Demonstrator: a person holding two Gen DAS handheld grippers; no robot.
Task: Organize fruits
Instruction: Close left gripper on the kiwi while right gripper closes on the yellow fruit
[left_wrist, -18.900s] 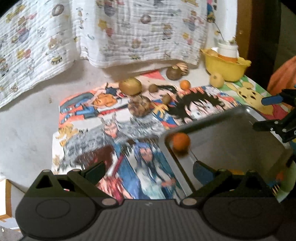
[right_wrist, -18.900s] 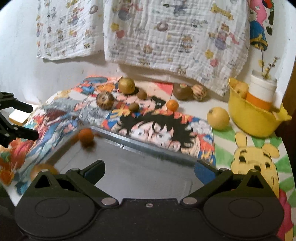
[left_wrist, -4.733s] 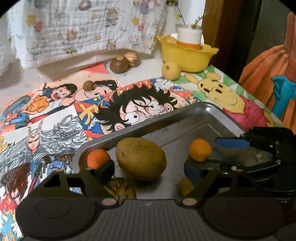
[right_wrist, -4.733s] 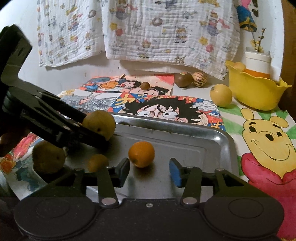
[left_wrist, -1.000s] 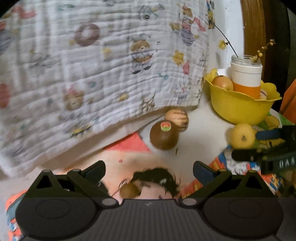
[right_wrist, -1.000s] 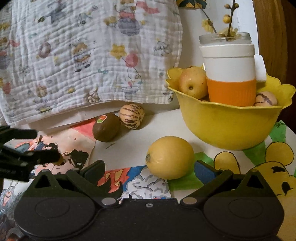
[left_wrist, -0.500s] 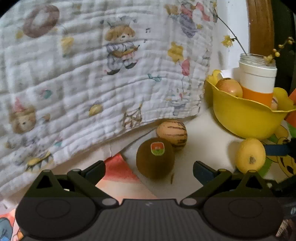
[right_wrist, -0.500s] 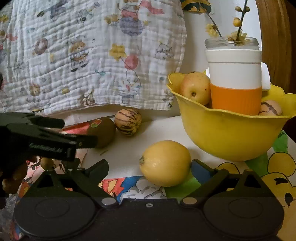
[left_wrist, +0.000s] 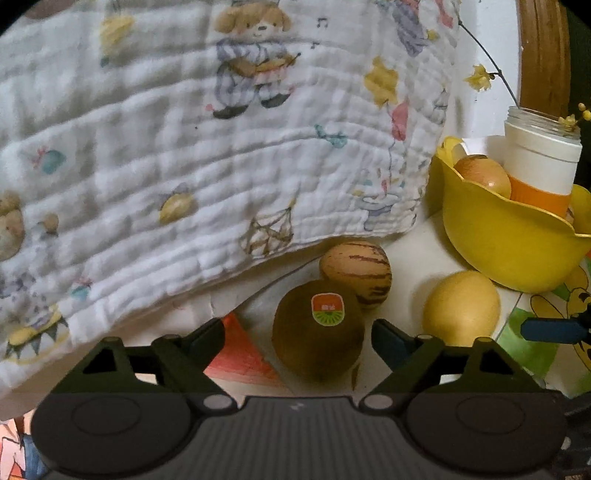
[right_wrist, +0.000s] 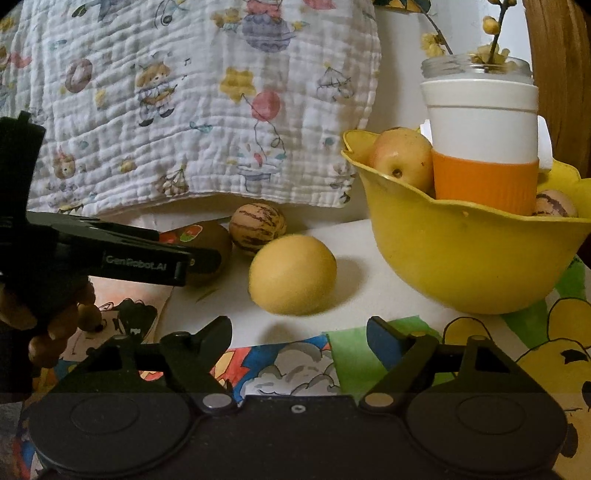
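Note:
A brown kiwi with a red-green sticker lies on the table between the open jaws of my left gripper, not clamped. A striped melon-like fruit sits just behind it. A yellow round fruit lies to the right. In the right wrist view the yellow fruit lies just ahead of my open, empty right gripper. There my left gripper's finger covers part of the kiwi, with the striped fruit behind.
A yellow bowl at the right holds an apple, a white-and-orange cup and another striped fruit. A printed white cloth hangs down over the table's back edge. Cartoon-printed mats cover the table.
My left gripper has moved forward so the kiwi now sits between its jaws. My right gripper has moved closer to the yellow fruit and bowl.

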